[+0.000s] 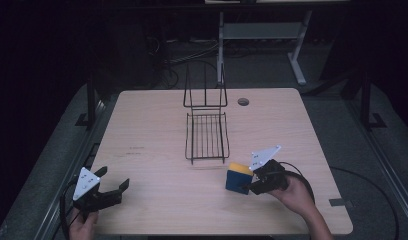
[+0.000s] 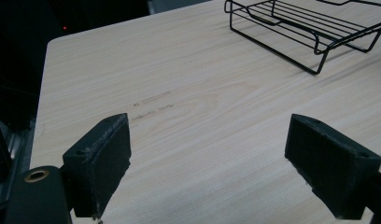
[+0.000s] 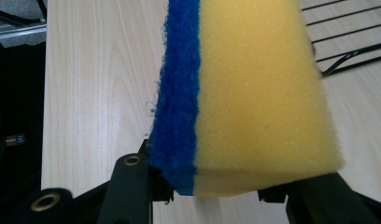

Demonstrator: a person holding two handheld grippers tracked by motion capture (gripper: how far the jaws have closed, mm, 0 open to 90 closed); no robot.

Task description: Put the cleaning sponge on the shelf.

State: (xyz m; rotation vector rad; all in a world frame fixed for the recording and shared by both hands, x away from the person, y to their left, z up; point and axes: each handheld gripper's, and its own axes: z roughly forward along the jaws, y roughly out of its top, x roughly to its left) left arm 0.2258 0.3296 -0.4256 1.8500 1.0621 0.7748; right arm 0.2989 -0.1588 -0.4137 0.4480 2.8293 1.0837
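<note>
A yellow sponge with a blue scouring layer [image 1: 238, 177] stands on edge on the wooden table [image 1: 157, 120], right of centre near the front. My right gripper [image 1: 251, 186] is shut on the sponge [image 3: 254, 93] from its right side, jaws squeezing the near end. At the front left corner my left gripper [image 1: 113, 181] hovers open, its two black pads [image 2: 102, 158] wide apart with bare table between them.
A black wire rack [image 1: 207, 132] with an upright back sits in the table's middle, seen too in the left gripper view [image 2: 310, 28]. A small round hole [image 1: 243, 101] lies behind it. A table leg stands on the dark floor beyond.
</note>
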